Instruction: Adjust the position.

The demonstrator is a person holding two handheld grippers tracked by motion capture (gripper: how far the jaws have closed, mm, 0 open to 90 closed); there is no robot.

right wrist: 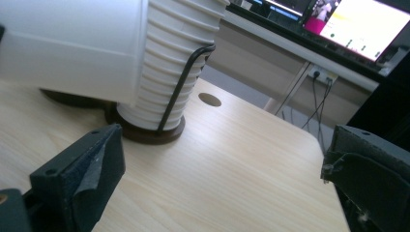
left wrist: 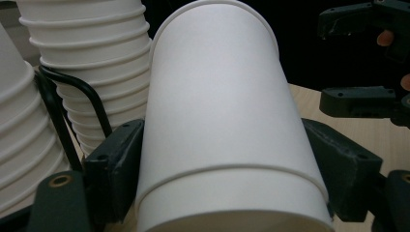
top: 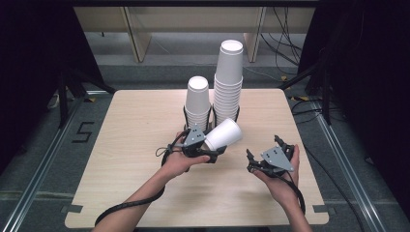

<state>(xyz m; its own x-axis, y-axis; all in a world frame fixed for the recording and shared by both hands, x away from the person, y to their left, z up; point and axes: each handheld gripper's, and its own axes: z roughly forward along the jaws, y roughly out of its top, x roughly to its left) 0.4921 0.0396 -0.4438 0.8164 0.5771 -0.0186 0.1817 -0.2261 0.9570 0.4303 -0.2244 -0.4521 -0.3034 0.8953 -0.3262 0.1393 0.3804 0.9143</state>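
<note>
High view: I have the left tongs [top: 212, 152] clenched on a white paper cup [top: 223, 135], which lies tilted above the worktop [top: 125, 145], its closed bottom pointing toward the right edge and slightly toward the far edge. The cup sits near the middle of the worktop, just in front of two stacks of cups. The shorter stack [top: 198, 101] stands on the left and the taller stack [top: 228, 79] on the right, both close to the far edge and each held in a black wire holder [top: 185, 115].

In the left gripper view my two black jaws press on either side of the cup [left wrist: 217, 130] near its rim end, the pads touching its wall. The ribbed rims of the taller stack [left wrist: 92, 63] show behind it on the left, with the wire holder [left wrist: 92, 96] curving across them.

The right tongs [top: 263, 151] hover nearer the right edge, released, with nothing between the jaws. They are apart from the cup, to its right. In the right gripper view the jaws stand wide over bare worktop [right wrist: 227, 159], and the held cup [right wrist: 72, 46] crosses in front of the taller stack [right wrist: 164, 72], which rests on a dark round base [right wrist: 150, 133].
</note>
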